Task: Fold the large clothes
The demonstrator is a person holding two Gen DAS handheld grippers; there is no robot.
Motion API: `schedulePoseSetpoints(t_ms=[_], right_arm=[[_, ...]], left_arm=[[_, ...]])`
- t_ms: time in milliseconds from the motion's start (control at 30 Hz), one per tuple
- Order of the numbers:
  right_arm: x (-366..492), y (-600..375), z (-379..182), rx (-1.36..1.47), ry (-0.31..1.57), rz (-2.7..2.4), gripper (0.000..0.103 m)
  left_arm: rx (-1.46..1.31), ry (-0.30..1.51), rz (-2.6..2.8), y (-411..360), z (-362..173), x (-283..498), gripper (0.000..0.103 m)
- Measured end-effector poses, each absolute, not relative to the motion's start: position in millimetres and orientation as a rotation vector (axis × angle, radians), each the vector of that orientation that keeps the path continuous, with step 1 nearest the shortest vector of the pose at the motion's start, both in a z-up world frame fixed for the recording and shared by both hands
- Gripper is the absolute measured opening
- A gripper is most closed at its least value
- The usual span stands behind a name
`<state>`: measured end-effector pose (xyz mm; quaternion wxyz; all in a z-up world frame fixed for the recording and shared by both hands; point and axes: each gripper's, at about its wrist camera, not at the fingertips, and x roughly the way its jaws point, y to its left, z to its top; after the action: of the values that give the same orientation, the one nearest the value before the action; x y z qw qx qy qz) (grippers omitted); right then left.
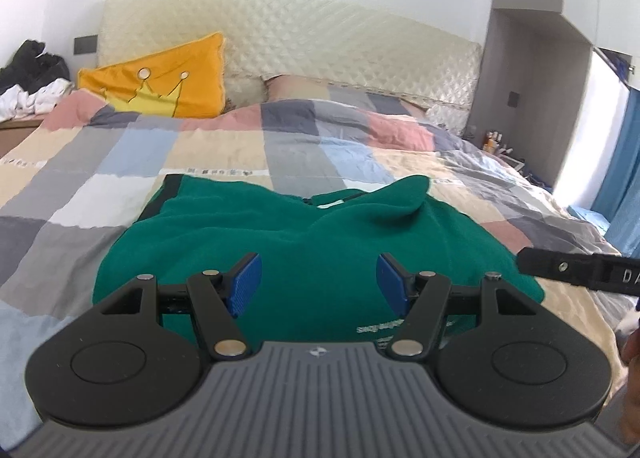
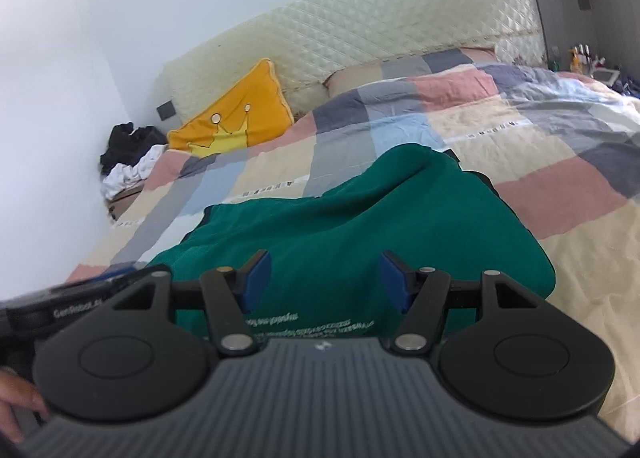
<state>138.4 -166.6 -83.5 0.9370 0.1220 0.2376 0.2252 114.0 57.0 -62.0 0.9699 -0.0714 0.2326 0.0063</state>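
A green garment [image 1: 304, 242] with white lettering near its front hem lies folded on the checked bedspread [image 1: 224, 146]. My left gripper [image 1: 319, 282] hovers over its near part, open, with nothing between the blue pads [image 1: 246, 282]. In the right wrist view the same green garment [image 2: 360, 226] lies below my right gripper [image 2: 325, 280], which is open and empty too. The right gripper's black body [image 1: 580, 272] pokes in at the right edge of the left wrist view. The left gripper's body [image 2: 76, 304] shows at the left of the right wrist view.
An orange cushion with a crown [image 1: 160, 78] leans on the cream quilted headboard [image 1: 320, 50]. Dark and white clothes [image 1: 32, 78] are piled at the bed's far left. A grey wall niche [image 1: 524, 98] and small bottles stand at the right. A hand [image 2: 16, 406] shows at bottom left.
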Motion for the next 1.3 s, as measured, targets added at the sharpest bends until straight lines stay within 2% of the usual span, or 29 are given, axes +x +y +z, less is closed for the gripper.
schedulePoseSetpoints(t_ms=[300, 400, 467, 633, 833, 1300], right_arm=[[151.5, -157.4, -102.4, 0.212, 0.575, 0.408, 0.062], [157.5, -158.8, -109.5, 0.253, 0.603, 0.411, 0.063], [160.8, -161.2, -113.4, 0.28, 0.613, 0.392, 0.079], [170.0, -174.1, -119.7, 0.359, 0.639, 0.306, 0.088], [184.1, -190.8, -133.5, 0.513, 0.742, 0.289, 0.088], [186.7, -203.6, -148.1, 0.663, 0.666, 0.287, 0.088]], left_arm=[[-0.151, 0.576, 0.016, 52.9, -83.8, 133.4, 0.073], [-0.164, 0.598, 0.024, 56.4, -90.7, 140.0, 0.085], [-0.172, 0.61, 0.027, 59.2, -94.1, 145.0, 0.088], [-0.185, 0.641, 0.056, 63.3, -100.9, 154.9, 0.098], [-0.201, 0.682, 0.11, 70.2, -107.5, 162.7, 0.1], [-0.299, 0.676, 0.196, 93.5, -111.8, 160.5, 0.1]])
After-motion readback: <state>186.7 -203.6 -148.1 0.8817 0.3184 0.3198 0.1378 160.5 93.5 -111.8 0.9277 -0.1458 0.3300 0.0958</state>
